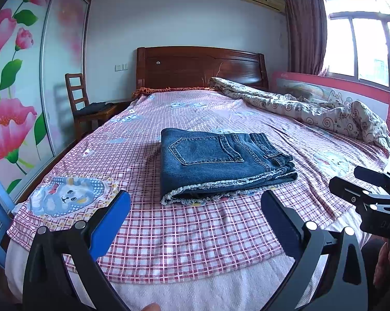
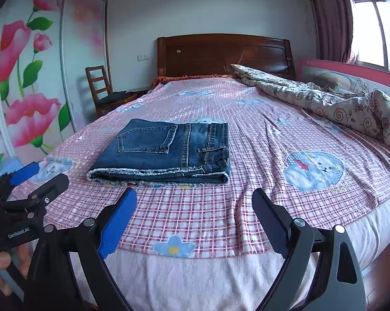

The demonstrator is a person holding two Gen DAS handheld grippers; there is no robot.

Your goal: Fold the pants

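A pair of blue denim pants (image 1: 220, 163) lies folded into a compact rectangle on the pink checked bedsheet (image 1: 182, 223), back pocket up, frayed hems toward me. In the right wrist view the same folded pants (image 2: 166, 153) sit left of centre. My left gripper (image 1: 195, 202) is open, held just short of the frayed edge, nothing between its fingers. My right gripper (image 2: 195, 199) is open too, a little back from the pants and empty. Each gripper shows in the other's view: the right gripper (image 1: 371, 194) at the right edge, the left gripper (image 2: 29, 184) at the left edge.
A crumpled patterned quilt (image 1: 324, 111) lies along the bed's right side by a pink bed rail (image 1: 337, 90). A wooden headboard (image 1: 200, 67) is at the far end, a wooden chair (image 1: 83, 103) and floral wardrobe doors (image 1: 18, 77) at the left. The bed's near edge (image 2: 195, 280) is below my grippers.
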